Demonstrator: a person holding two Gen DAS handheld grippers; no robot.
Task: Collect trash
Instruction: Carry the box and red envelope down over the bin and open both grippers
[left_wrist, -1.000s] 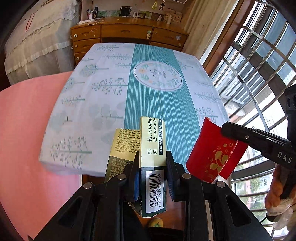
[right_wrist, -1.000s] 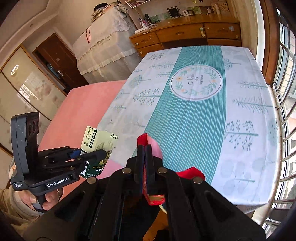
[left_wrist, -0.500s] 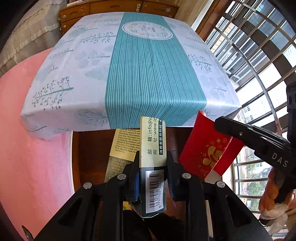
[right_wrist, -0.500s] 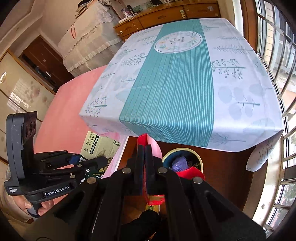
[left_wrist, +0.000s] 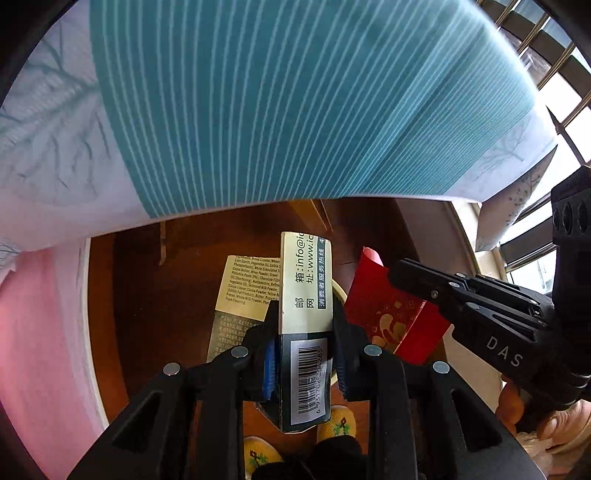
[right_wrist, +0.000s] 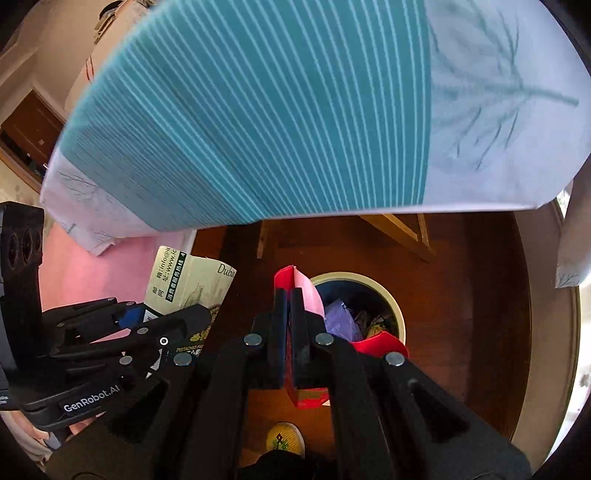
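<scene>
Overhead, teal-striped tablecloth (left_wrist: 295, 110); below, wooden floor (right_wrist: 480, 314), pink mat (left_wrist: 44, 332).

Flattened cream-and-dark snack box (left_wrist: 306, 291), barcode end nearest the camera, sticks up just left of the round trash bin (right_wrist: 391, 299). Red envelope (right_wrist: 301, 291) with gold print stands on edge right over the bin, which holds purple and mixed scraps.

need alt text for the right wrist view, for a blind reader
The right hand-held gripper is shut on a red envelope, held over a round bin with trash inside on a dark wood floor. At left, the left hand-held gripper grips a flattened carton; a teal striped tablecloth fills the top.
</scene>
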